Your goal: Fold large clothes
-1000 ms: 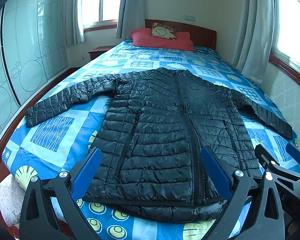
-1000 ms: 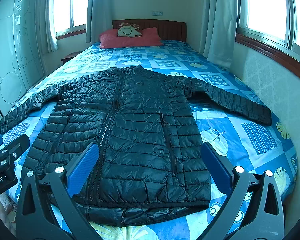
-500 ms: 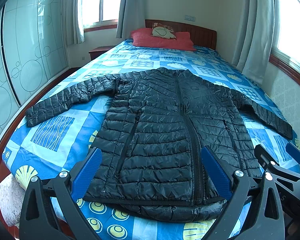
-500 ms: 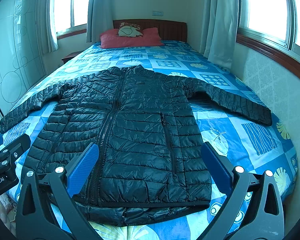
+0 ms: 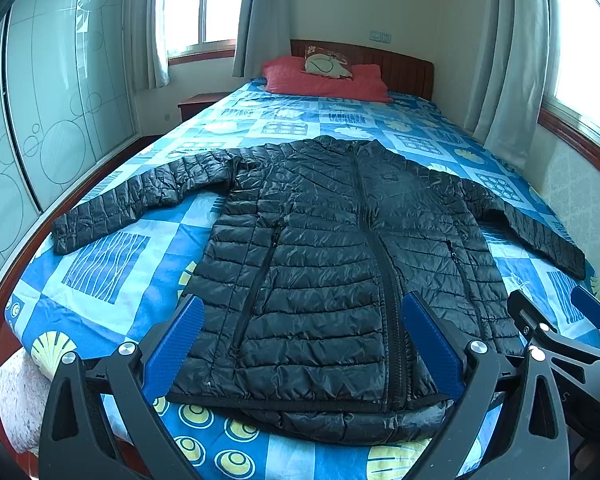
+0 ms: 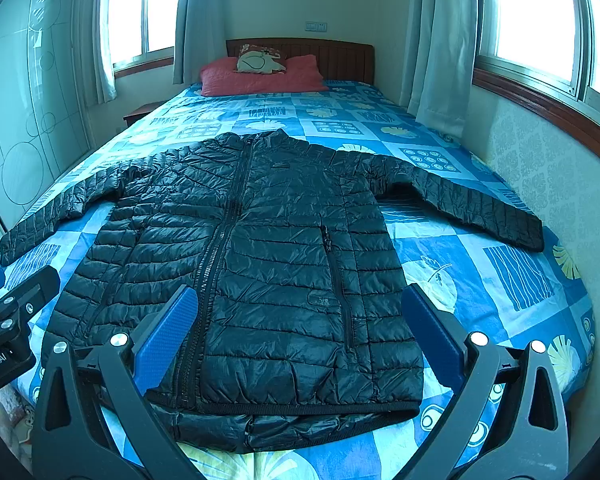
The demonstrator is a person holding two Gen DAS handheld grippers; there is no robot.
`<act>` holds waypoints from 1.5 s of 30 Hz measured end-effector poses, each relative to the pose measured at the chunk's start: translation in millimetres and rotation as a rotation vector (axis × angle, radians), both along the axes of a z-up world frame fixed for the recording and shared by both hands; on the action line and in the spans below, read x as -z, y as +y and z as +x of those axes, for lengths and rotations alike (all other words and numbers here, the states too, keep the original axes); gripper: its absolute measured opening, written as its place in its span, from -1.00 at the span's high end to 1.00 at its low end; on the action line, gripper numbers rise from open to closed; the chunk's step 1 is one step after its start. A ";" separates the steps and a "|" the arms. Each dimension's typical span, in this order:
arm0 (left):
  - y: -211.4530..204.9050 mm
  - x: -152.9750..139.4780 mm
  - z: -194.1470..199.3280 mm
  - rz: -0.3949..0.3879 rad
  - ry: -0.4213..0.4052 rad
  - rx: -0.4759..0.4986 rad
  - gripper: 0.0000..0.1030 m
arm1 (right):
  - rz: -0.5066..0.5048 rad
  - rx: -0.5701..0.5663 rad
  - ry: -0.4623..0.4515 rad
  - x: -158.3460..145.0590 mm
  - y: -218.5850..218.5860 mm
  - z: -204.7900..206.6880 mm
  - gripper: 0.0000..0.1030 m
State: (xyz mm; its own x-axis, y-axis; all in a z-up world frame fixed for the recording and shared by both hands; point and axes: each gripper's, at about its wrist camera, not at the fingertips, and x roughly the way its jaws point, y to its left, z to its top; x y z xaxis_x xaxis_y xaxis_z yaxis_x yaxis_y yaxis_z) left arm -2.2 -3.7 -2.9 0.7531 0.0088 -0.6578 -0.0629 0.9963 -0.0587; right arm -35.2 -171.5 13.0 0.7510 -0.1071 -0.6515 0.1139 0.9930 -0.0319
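Lying flat on the blue patterned bedspread [image 5: 100,268] is a black quilted puffer jacket [image 5: 324,264], front side up, zipped closed, collar toward the headboard and hem toward the foot of the bed. Both sleeves are spread outward: one reaches toward the bed's edge by the frosted-glass wardrobe doors [image 5: 52,92], the other toward the wall with the window and pale curtain [image 6: 440,40]. A strip of the jacket's lower layer shows below the front hem.

At the head of the bed a red pillow [image 5: 324,80] lies against the dark wooden headboard [image 6: 340,56], with a small light-coloured cushion [image 6: 260,60] on top of it.

From the left wrist view, the left gripper [image 5: 304,344] hovers over the hem end of the jacket, its jaws spread wide with blue ribbed pads [image 5: 172,344] apart and holding nothing; the jacket's central zipper runs near the pad on the right of that view. The right gripper [image 6: 304,340] is likewise above the jacket's lower part, jaws wide apart and empty, with the pocket zipper visible between them. Each gripper also shows at the edge of the other's view: the right one at the lower right of the left wrist picture, the left one at the lower left of the right wrist picture. Whether either gripper touches the fabric cannot be told.
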 end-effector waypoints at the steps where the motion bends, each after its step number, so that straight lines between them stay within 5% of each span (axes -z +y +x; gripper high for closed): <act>1: 0.0 0.0 0.0 0.000 0.001 0.000 -0.90 | -0.001 0.000 0.000 0.1 0.0 0.0 -0.96; 45: 4.0 9.7 7.5 -0.004 0.029 0.002 -0.90 | 0.005 0.002 0.008 10.0 3.8 3.7 -0.96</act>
State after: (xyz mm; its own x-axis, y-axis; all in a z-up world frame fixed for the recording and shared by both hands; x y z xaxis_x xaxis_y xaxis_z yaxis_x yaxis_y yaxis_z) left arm 5.2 0.2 -12.6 0.7340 0.0049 -0.6791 -0.0628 0.9962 -0.0607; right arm -31.5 -167.7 3.0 0.7454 -0.1050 -0.6583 0.1157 0.9929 -0.0274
